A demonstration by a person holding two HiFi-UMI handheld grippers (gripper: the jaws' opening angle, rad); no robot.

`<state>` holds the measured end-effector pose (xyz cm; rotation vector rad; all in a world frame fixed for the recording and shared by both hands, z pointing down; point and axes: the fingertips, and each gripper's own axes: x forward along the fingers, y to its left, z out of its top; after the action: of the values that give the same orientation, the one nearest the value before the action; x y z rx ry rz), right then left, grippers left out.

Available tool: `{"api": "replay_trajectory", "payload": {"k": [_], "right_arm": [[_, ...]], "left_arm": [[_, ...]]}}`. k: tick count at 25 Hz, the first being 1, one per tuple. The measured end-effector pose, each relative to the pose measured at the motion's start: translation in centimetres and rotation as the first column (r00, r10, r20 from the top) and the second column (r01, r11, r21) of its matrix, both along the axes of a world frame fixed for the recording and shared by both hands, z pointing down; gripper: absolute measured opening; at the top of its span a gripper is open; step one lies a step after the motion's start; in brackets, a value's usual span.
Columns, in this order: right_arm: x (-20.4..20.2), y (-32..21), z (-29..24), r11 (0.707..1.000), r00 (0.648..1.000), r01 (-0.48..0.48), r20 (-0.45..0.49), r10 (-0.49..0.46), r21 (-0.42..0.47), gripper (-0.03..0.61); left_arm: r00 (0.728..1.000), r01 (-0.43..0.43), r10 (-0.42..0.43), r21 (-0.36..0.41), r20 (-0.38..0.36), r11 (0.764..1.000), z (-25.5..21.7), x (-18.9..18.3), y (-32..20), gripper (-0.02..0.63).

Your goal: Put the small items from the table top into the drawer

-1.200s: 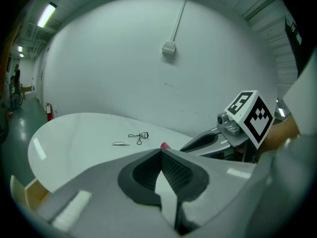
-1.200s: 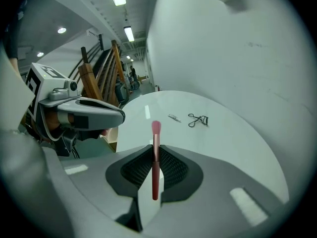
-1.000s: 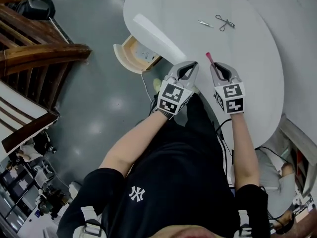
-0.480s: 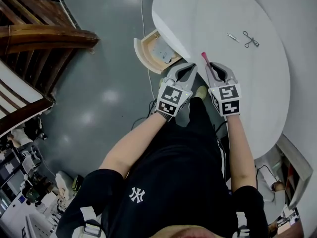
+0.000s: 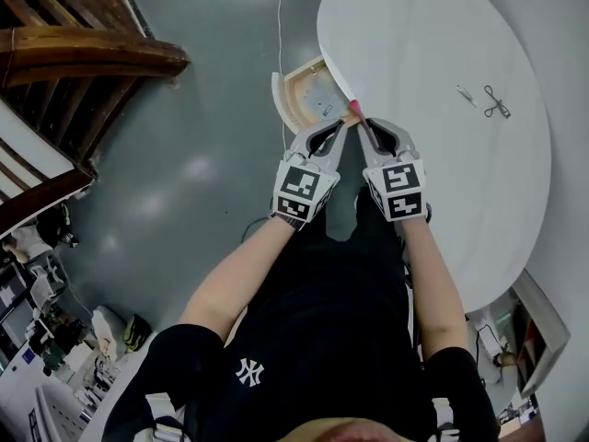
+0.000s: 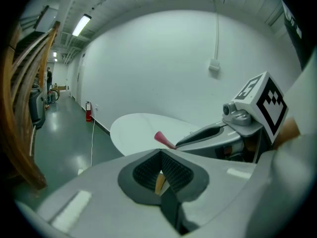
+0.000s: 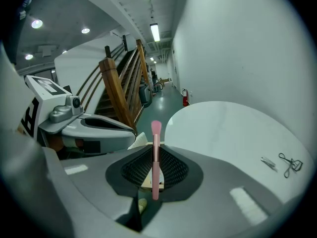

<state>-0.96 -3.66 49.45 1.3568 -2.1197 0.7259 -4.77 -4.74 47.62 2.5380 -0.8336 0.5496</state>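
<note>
Pink brush [image 7: 155,163] in right hand-held gripper [image 7: 155,148], tip beyond jaws

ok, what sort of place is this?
Probably a lab or workshop hall rather than a home: polished grey floor, ceiling strip lights over a long corridor, and a fire extinguisher by the wall.

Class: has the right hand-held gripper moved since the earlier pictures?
Yes. The right hand-held gripper, clamping a thin pink brush, moved left toward the open wooden drawer.
</note>
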Motion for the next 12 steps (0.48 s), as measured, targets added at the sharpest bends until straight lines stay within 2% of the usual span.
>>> {"api": "replay_trajectory", "payload": {"k": [6, 12], "right_arm": [[-4.3, -2.4, 2.6, 0.999, 0.999, 0.037, 0.001, -0.037, -0.022, 0.067], [-7.7, -4.2, 5.9, 0.996, 0.997, 0.070, 0.015, -0.069, -0.048, 0.067]], "left_arm": [[0.998, 0.053, -0.052, -0.007, 0.019, 0.999, 1.9, -4.3, -3.1, 0.000], [0.997, 0.071, -0.071, -0.017, 0.007, 0.997, 3.7, -6.1, -5.1, 0.000]]}}
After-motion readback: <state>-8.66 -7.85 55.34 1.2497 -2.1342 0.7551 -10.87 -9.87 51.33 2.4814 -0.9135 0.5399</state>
